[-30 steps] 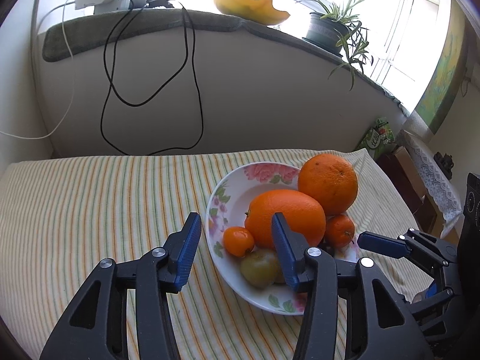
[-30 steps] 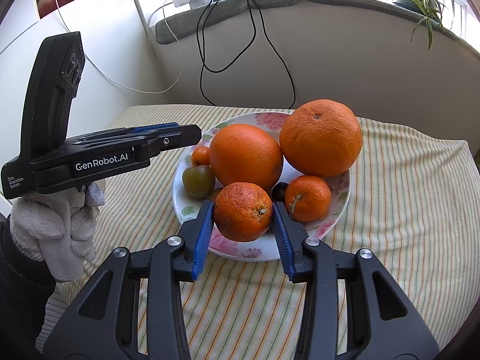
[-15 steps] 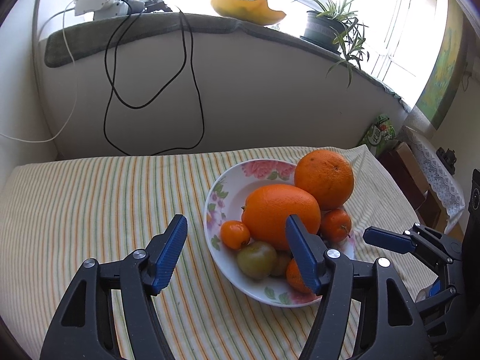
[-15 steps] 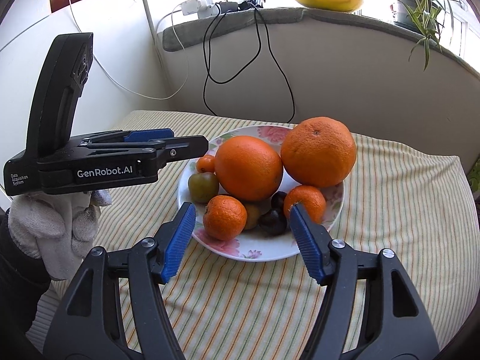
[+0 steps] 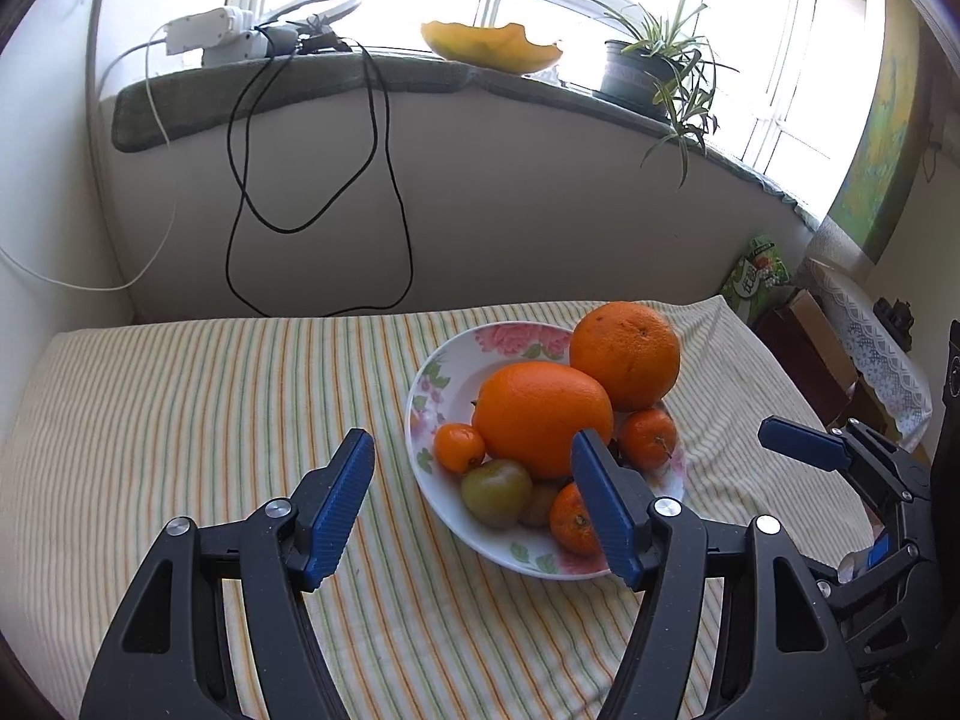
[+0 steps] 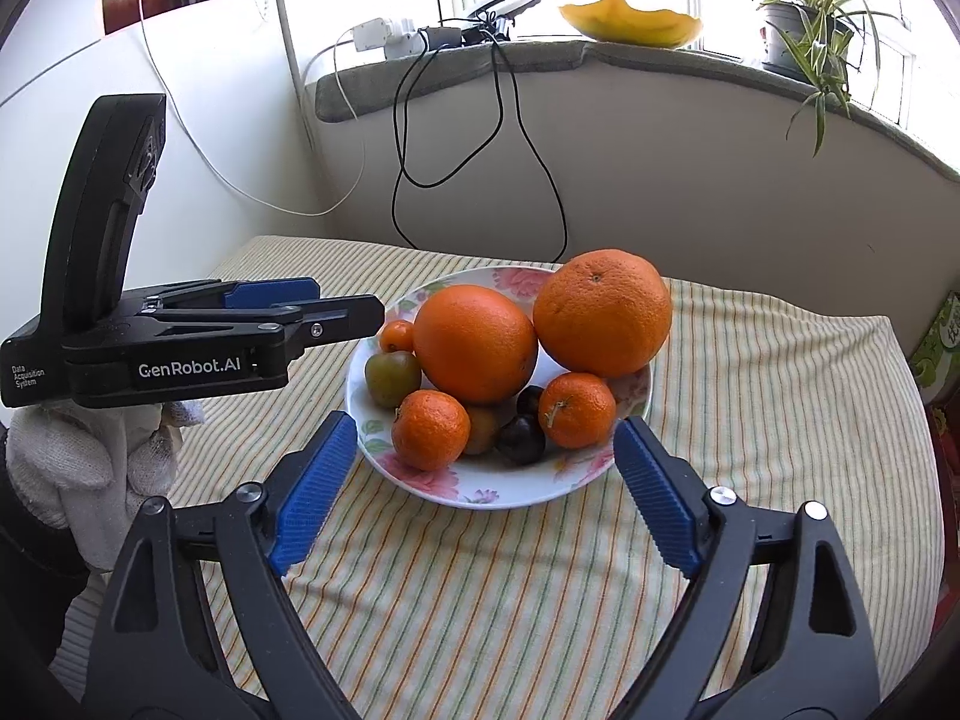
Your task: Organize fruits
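A floral white plate point(image 6: 498, 489) point(image 5: 432, 384) on the striped tablecloth holds two big oranges point(image 6: 475, 343) point(image 6: 602, 312), several small mandarins point(image 6: 430, 430) point(image 6: 576, 410), a green fruit point(image 6: 393, 378) and dark plums point(image 6: 521, 438). My right gripper point(image 6: 483, 498) is open and empty, just in front of the plate. My left gripper point(image 5: 474, 501) is open and empty, at the plate's left front; it also shows in the right wrist view point(image 6: 312, 312). In the left wrist view the right gripper point(image 5: 798, 441) is at the right.
The striped tablecloth point(image 5: 180, 420) covers the table up to a grey wall. Black cables point(image 5: 384, 180) hang from the windowsill, which carries a power strip point(image 5: 210, 39), a yellow dish point(image 5: 492, 48) and a potted plant point(image 5: 654, 72). Boxes point(image 5: 804, 348) stand beyond the table's right edge.
My right gripper opened and let go of a mandarin, which now lies at the plate's front. Both grippers drew back from the plate and the left one opened wider.
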The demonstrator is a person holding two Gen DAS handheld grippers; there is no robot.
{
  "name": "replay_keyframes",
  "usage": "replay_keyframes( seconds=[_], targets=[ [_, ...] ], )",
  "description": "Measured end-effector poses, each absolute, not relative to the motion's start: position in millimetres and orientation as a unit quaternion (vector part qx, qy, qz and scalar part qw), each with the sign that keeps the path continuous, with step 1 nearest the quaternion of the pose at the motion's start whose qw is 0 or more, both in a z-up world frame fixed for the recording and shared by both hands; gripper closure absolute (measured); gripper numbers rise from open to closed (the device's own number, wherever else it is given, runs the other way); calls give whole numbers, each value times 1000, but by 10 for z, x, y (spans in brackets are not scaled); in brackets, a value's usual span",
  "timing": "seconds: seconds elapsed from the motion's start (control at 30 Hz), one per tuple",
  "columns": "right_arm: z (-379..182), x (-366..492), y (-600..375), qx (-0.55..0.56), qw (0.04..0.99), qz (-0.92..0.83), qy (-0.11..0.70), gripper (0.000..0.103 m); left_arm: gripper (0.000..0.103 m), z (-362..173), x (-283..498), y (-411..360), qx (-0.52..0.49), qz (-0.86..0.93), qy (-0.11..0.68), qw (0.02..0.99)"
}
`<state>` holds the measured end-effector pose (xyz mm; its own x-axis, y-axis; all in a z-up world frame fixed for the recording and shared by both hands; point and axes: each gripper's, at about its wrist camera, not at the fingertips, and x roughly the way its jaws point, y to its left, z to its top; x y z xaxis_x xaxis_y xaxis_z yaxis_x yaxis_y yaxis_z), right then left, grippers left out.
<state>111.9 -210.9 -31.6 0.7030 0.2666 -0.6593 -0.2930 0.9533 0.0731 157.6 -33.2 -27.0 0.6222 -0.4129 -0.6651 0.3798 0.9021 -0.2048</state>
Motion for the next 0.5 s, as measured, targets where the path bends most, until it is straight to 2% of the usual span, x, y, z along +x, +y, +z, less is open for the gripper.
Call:
replay_keyframes(
  seconds=[0.13,0.2,0.5],
  targets=[
    [-257,1034,-2123,-27,927,143,346,12,34,-193,1436,-295,-25,-216,361,907],
    [-235,992,-2141,-27,929,137,342,12,28,-155,1354,-284,-23,-210,356,910],
    [-185,868,-2342,11,937,115,330,12,22,-3,988,-270,-9,-186,329,926]
  ],
)
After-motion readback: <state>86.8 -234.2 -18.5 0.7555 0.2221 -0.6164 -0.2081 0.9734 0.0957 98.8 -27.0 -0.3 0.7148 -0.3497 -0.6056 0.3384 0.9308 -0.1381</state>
